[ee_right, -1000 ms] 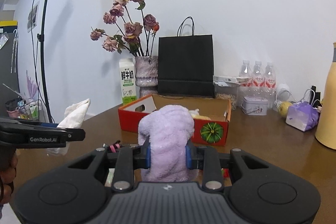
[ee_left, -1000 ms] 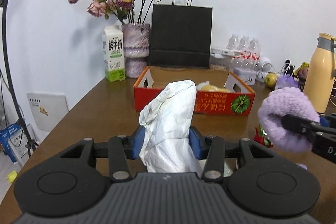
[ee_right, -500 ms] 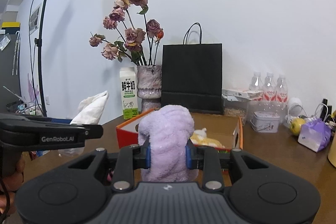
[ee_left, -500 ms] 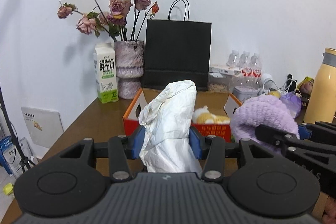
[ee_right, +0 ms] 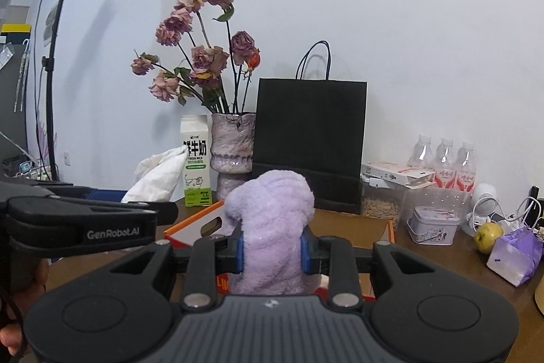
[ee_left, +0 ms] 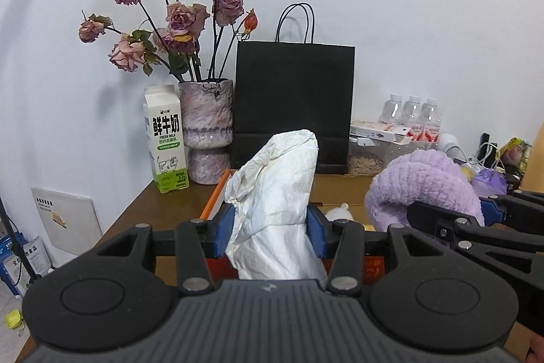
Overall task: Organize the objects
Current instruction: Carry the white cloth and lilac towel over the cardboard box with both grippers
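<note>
Left gripper (ee_left: 270,228) is what I steer first: its blue pads pinch a crumpled white cloth (ee_left: 275,189), which stands up between them over the near edge of the orange cardboard box (ee_right: 190,225). At my 3 o'clock in the left view, the right gripper (ee_right: 271,249) clamps a fluffy purple towel (ee_right: 270,227) the same way, also above that box. From the right view, the left tool shows at 9 o'clock, its side printed "GenRobot.AI". Something pale and yellowish lies in the box, too hidden to name. At 11 o'clock behind the box I read a milk carton (ee_left: 165,138) marked "FRESH MILK" under large Chinese characters, touching a mottled pink vase (ee_left: 206,128) of dried roses. A black paper bag (ee_left: 294,104) stands at 12 o'clock. Water bottles (ee_right: 442,159) with red labels sit at 2 o'clock.
</note>
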### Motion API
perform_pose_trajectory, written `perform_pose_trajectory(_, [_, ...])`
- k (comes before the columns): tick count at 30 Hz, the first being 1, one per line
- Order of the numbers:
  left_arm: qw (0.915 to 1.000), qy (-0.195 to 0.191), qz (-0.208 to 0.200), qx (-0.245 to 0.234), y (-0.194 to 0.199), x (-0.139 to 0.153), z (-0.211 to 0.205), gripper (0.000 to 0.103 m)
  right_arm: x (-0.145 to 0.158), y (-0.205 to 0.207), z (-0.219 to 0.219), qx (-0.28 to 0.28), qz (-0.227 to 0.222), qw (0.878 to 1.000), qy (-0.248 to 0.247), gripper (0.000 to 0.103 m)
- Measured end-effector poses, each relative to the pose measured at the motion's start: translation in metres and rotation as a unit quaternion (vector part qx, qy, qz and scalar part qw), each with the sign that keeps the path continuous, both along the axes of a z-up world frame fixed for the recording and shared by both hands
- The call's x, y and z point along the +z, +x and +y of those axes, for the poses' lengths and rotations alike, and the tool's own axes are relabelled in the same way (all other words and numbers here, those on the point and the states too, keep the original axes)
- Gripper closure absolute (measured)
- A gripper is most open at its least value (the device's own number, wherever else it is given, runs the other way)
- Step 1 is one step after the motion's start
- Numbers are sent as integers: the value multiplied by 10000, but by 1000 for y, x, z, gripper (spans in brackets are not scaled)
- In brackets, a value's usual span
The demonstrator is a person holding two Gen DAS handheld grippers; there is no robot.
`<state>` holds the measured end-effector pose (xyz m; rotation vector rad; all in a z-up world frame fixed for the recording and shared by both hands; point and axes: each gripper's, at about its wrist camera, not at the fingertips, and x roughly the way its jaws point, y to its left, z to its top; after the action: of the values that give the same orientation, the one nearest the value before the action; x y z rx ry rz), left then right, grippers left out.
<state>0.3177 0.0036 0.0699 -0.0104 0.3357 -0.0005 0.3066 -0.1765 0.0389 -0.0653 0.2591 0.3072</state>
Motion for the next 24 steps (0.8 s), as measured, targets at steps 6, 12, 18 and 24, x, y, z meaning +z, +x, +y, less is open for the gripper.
perform_pose_trajectory(6, [10000,-39,15,45,28,2,1,56,0,31,5,-71,131,9999,-85,75])
perform_pose_trajectory(12, [9999,-78,53,46,54,1,1,56,-3,56,7,-155,276,9994,-165,75])
perform_pose_trajectory(18, [9998,-107,161,53,79,-5,1,56,-6,82,8,-231,450,9985,-208,75])
perform_pose_trajectory(24, [9994,-152,272,148,108,-9,5,56,-10,112,10,-305,628,9971,-315,75])
